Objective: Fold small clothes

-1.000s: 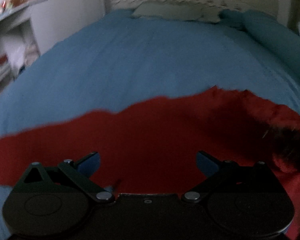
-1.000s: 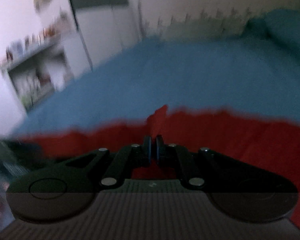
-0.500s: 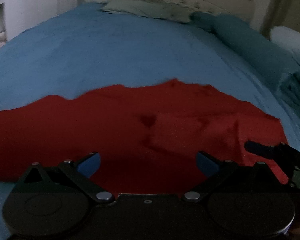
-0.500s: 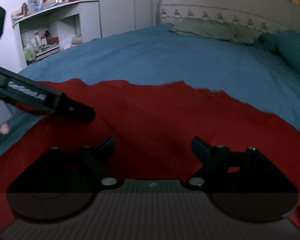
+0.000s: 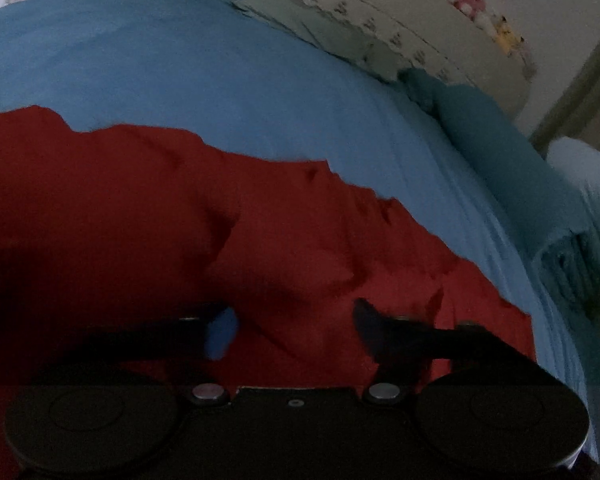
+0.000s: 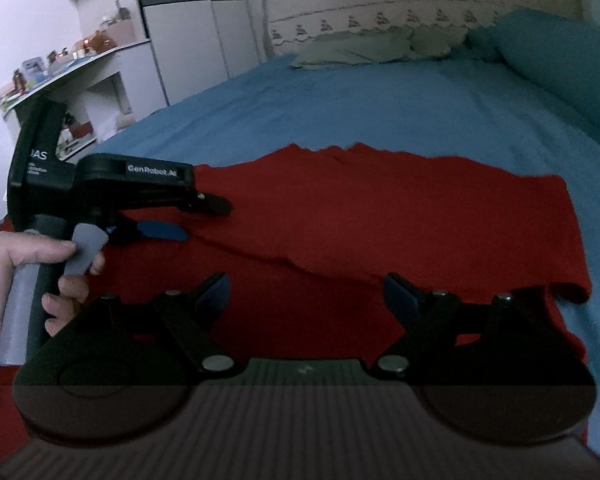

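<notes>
Below both spread grippers, left gripper [image 5: 292,326], right gripper [image 6: 306,294], red garment [image 6: 400,216] flat.

— Where's the cloth [image 6: 420,216]?
— On the bed [image 6: 380,104], across its near end.
— And the pillow [image 6: 364,50]?
— At the far end, before the headboard [image 6: 420,4].
— The grippers?
— Left gripper [image 6: 204,216] left of the right gripper [image 6: 306,294], both over the cloth.

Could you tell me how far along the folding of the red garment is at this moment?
Done: the red garment lies spread on the blue bed, with a folded edge running across it near the right gripper.
In hand: nothing; both the right gripper and the left gripper are open above the cloth.
Left: probably further folds, since it is still a wide piece.
</notes>
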`<action>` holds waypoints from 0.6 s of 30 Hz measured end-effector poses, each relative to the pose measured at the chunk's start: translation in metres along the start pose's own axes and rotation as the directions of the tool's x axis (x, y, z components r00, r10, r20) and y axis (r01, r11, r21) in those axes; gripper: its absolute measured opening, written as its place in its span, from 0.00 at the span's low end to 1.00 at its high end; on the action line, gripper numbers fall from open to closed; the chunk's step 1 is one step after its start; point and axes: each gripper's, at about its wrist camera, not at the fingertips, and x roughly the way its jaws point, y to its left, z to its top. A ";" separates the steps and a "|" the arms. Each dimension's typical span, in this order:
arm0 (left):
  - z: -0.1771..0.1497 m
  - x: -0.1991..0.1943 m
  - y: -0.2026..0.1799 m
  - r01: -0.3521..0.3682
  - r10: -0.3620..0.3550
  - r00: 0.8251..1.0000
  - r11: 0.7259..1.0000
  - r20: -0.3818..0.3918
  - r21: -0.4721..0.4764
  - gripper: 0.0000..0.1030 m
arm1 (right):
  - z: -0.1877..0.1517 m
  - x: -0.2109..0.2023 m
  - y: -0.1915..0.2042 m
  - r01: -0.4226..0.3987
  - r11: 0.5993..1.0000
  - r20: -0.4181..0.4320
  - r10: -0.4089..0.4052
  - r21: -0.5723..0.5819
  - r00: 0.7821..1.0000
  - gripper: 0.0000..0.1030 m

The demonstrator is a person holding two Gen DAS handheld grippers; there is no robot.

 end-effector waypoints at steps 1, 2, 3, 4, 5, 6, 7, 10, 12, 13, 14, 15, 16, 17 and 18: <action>0.001 0.004 -0.001 -0.019 0.019 1.000 1.000 -0.003 0.004 0.27 | 0.000 0.002 -0.002 0.000 1.000 -0.002 0.000 0.010 1.000 0.96; 0.001 0.008 -0.003 -0.037 0.037 0.999 0.999 -0.007 0.011 0.07 | 0.000 0.004 -0.003 0.002 1.000 -0.002 -0.002 0.019 1.000 0.96; 0.002 0.009 -0.003 -0.043 0.043 0.999 0.999 -0.010 0.014 0.04 | 0.000 0.005 -0.005 0.005 1.000 -0.001 -0.005 0.024 1.000 0.96; 0.002 0.010 -0.002 -0.039 0.039 0.999 0.999 -0.006 0.010 0.04 | 0.000 0.006 -0.006 0.009 1.000 0.000 -0.009 0.026 1.000 0.96; 0.004 0.009 -0.003 -0.033 0.033 0.999 0.999 0.003 0.006 0.04 | 0.000 0.006 -0.007 0.014 1.000 0.000 -0.014 0.025 1.000 0.96; 0.006 0.007 -0.004 -0.024 0.024 1.000 1.000 0.015 0.010 0.04 | 0.000 0.006 -0.008 0.017 1.000 -0.001 -0.017 0.023 1.000 0.96; 0.009 0.011 -0.011 -0.019 0.018 1.000 1.000 0.025 0.019 0.04 | -0.001 0.007 -0.009 0.019 1.000 -0.001 -0.019 0.022 1.000 0.96; 0.027 -0.005 -0.024 -0.001 -0.006 0.996 0.997 0.094 0.076 0.04 | 0.001 0.008 -0.009 0.026 0.999 -0.004 -0.026 0.022 1.000 0.96; 0.044 -0.020 -0.030 0.012 -0.029 0.988 0.994 0.151 0.109 0.04 | 0.003 0.007 -0.010 0.030 0.999 -0.004 -0.030 0.023 1.000 0.96; 0.052 -0.030 -0.032 0.008 -0.031 0.982 0.992 0.186 0.124 0.04 | 0.004 0.007 -0.009 0.033 0.999 -0.002 -0.033 0.020 0.999 0.96; 0.057 -0.038 -0.033 -0.004 -0.026 0.976 0.990 0.218 0.139 0.04 | 0.005 0.006 -0.008 0.038 0.999 0.000 -0.038 0.015 0.999 0.96; 0.063 -0.049 -0.032 -0.022 -0.021 0.966 0.987 0.259 0.160 0.04 | 0.006 0.006 -0.008 0.041 0.999 0.001 -0.041 0.006 0.999 0.96; 0.066 -0.056 -0.030 -0.042 -0.012 0.957 0.983 0.289 0.177 0.04 | 0.007 0.005 -0.007 0.049 0.999 0.005 -0.049 -0.004 0.999 0.96; 0.067 -0.062 -0.026 -0.066 0.002 0.948 0.980 0.317 0.190 0.04 | 0.009 0.005 -0.008 0.061 0.998 0.012 -0.061 -0.012 0.998 0.96; 0.066 -0.069 -0.020 -0.092 0.021 0.939 0.976 0.342 0.195 0.04 | 0.010 0.004 -0.009 0.067 0.998 0.014 -0.067 -0.011 0.998 0.96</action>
